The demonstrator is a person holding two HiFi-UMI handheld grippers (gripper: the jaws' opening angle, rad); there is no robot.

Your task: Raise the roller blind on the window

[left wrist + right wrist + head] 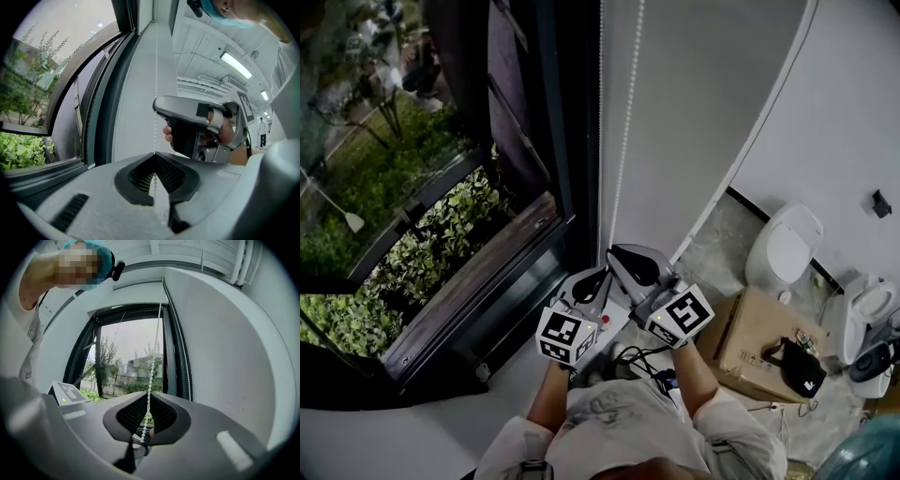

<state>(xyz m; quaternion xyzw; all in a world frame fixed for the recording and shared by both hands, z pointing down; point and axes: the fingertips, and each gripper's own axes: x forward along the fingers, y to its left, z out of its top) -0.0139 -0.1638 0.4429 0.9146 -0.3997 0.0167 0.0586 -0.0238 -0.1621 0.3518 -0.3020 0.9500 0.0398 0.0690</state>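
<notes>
Left claw [154,158] and right claw [149,404] both pinch chain [153,352] — right above left, set for hand-over-hand pull.

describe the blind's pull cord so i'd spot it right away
Find the dark-framed window; along its right edge, against the white wall, hangs a white beaded cord. Unlike the smooth frame bars, it is a dotted strand, pinched by the left hand-held gripper and right hand-held gripper.

Left hand-held gripper [592,279] and right hand-held gripper [623,257] side by side, forearms forward, both pinched on bead chain [627,122]
</notes>
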